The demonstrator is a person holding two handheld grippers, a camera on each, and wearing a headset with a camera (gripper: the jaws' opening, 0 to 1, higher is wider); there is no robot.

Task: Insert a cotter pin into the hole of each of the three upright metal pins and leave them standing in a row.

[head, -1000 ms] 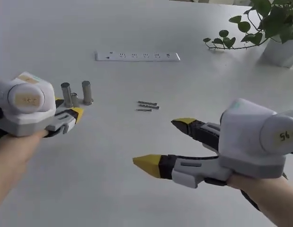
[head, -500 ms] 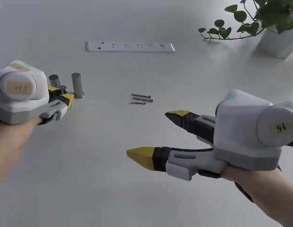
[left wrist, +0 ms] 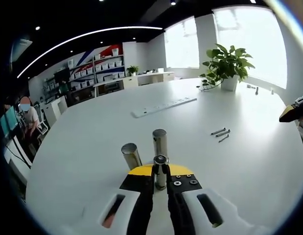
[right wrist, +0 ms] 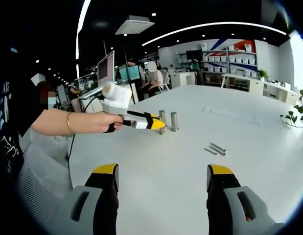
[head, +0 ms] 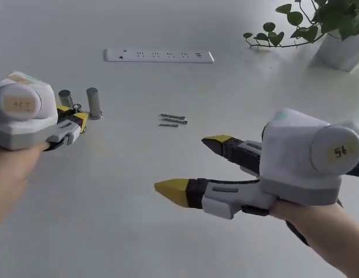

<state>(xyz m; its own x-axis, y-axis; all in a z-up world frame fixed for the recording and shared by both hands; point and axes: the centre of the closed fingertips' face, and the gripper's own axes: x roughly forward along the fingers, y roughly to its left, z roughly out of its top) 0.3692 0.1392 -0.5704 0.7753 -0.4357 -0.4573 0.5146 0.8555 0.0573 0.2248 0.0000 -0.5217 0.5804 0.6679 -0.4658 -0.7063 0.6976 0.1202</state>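
Note:
My left gripper (left wrist: 160, 172) is shut on a short metal pin (left wrist: 161, 161), gripping it between its yellow tips. Two taller metal pins (left wrist: 130, 155) (left wrist: 159, 142) stand upright just beyond it. In the head view the left gripper (head: 75, 119) sits at the left, right by the pins (head: 93, 103). Three cotter pins (head: 172, 120) lie loose mid-table, also in the right gripper view as the cotter pins (right wrist: 216, 148). My right gripper (head: 193, 167) hovers open and holds nothing, well short of the cotter pins; its jaws (right wrist: 163, 174) stand wide apart.
A white power strip (head: 159, 55) lies at the back of the white table (head: 127, 220). A potted plant (head: 333, 29) stands at the back right. People and desks with monitors are far off in the room.
The head camera has shifted, so the scene sits a little higher and to the left. My left gripper stays at the pins and my right gripper stays open.

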